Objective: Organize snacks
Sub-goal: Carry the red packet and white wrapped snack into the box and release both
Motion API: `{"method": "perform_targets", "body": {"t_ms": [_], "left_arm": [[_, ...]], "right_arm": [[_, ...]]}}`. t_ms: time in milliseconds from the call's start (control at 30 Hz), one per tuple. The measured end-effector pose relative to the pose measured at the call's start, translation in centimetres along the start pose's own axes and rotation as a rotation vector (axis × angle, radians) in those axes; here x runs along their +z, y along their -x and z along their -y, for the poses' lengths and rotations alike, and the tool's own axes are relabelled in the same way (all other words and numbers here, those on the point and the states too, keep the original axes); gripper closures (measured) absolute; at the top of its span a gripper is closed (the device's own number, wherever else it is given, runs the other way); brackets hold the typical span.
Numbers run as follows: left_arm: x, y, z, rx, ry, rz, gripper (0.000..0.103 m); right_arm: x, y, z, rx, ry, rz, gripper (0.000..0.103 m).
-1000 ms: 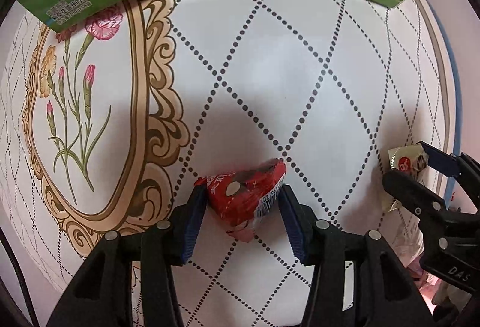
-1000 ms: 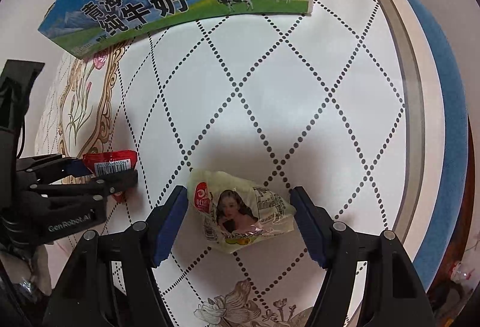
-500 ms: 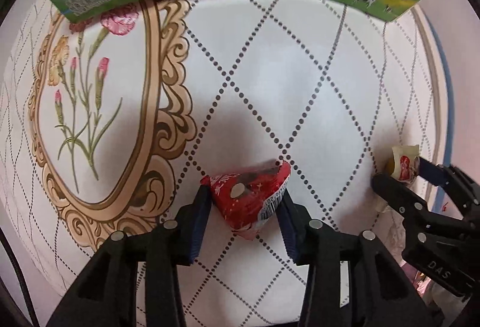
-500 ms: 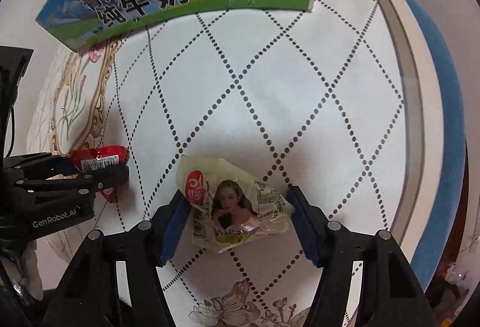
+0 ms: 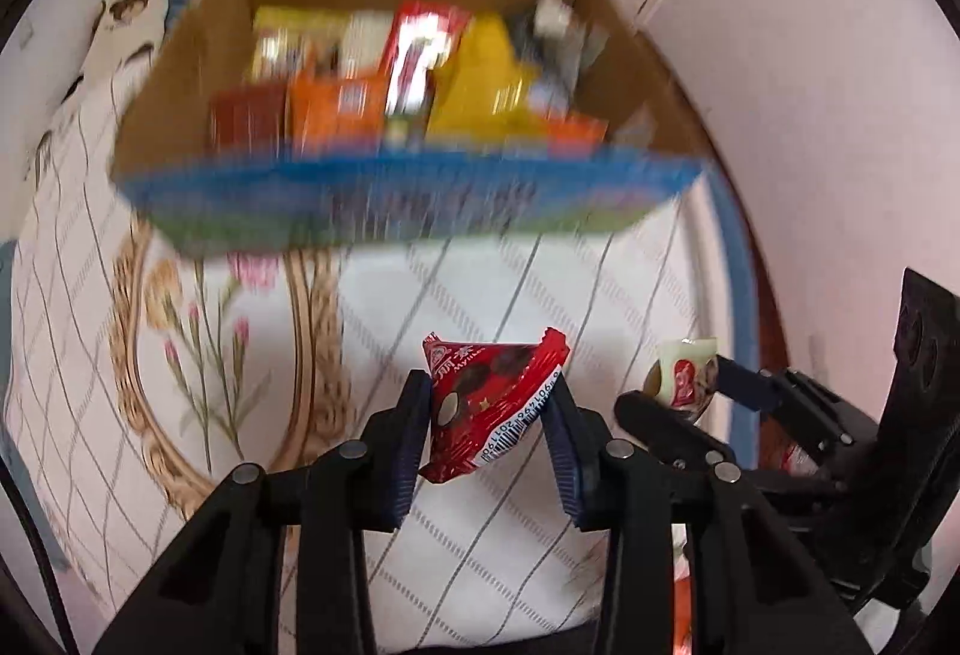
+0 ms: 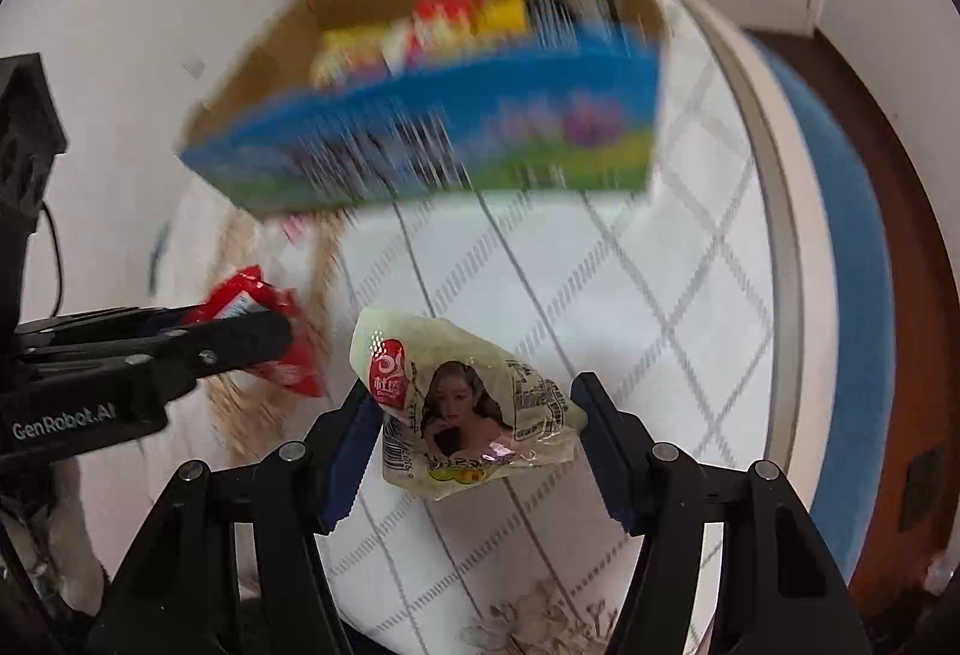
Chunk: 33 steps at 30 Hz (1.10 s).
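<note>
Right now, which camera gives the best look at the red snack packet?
The left wrist view: the red snack packet sits sharp and central, pinched in the left hand-held gripper, print readable. The right wrist view shows it only at the left edge, blurred and partly hidden behind that gripper's fingers.

A round desk [image 6: 690,307] carries everything, covered by a white tablecloth [image 5: 492,295] printed with a dotted diamond grid, a gold scrolled frame around pink carnations, and a pale flower at the near edge. A grey band and a blue rim run round its right side. On the cloth stands an open milk carton [image 6: 456,138], blue and green outside, brown inside, blurred here, packed with red, yellow and orange snack packets [image 5: 420,72].
</note>
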<state>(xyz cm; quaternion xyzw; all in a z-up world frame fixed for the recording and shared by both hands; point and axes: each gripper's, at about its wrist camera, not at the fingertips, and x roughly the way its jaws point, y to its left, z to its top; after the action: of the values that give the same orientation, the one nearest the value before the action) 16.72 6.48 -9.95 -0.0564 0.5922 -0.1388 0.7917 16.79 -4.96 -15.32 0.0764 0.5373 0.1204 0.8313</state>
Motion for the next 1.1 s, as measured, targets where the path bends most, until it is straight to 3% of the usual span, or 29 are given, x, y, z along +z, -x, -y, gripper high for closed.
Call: {"method": "perform_targets", "body": {"t_ms": [200,367,633,800,833,900,933,967,1033,1100], "left_arm": [[6.1,3.2,-0.6,-0.013,0.026,0.07,0.069],[11.8,3.7,-3.2,0.044,0.046,0.103,0.069],[19.8,-2.7,-8.4,0.16,0.091,-0.006,0.069],[22.2,-6.4,-10.0,0.197,0.107,-0.07,0.069],[22.5,-7.0,-10.2,0.199,0.111,-0.085,0.068],[22.8,-8.0,-10.6,0.212,0.125,-0.115,0.066],[22.9,-8.3,-10.8,0.215,0.132,-0.124,0.055],[23.0,-8.6,-11.0,0.217,0.135,-0.13,0.032],[23.0,-8.7,-11.0,0.234,0.127,-0.119,0.011],[22.9,-8.5,-10.9,0.258,0.108,-0.098,0.01]], "right_arm": [[6.4,3.4,-0.5,0.014,0.042,0.113,0.037],[11.9,3.3,1.0,-0.024,0.045,0.139,0.037],[18.7,-1.9,2.6,-0.143,0.061,0.074,0.037],[21.4,-5.1,3.3,-0.178,0.033,-0.001,0.035],[21.9,-5.9,3.3,-0.197,0.033,-0.028,0.031],[22.3,-7.0,3.3,-0.207,0.02,-0.063,0.006],[22.4,-7.3,3.4,-0.207,0.015,-0.072,0.001],[22.6,-7.5,3.4,-0.223,0.012,-0.076,0.001],[22.6,-7.6,3.5,-0.251,0.011,-0.085,0.001],[22.6,-7.6,3.6,-0.255,-0.005,-0.097,0.001]]}}
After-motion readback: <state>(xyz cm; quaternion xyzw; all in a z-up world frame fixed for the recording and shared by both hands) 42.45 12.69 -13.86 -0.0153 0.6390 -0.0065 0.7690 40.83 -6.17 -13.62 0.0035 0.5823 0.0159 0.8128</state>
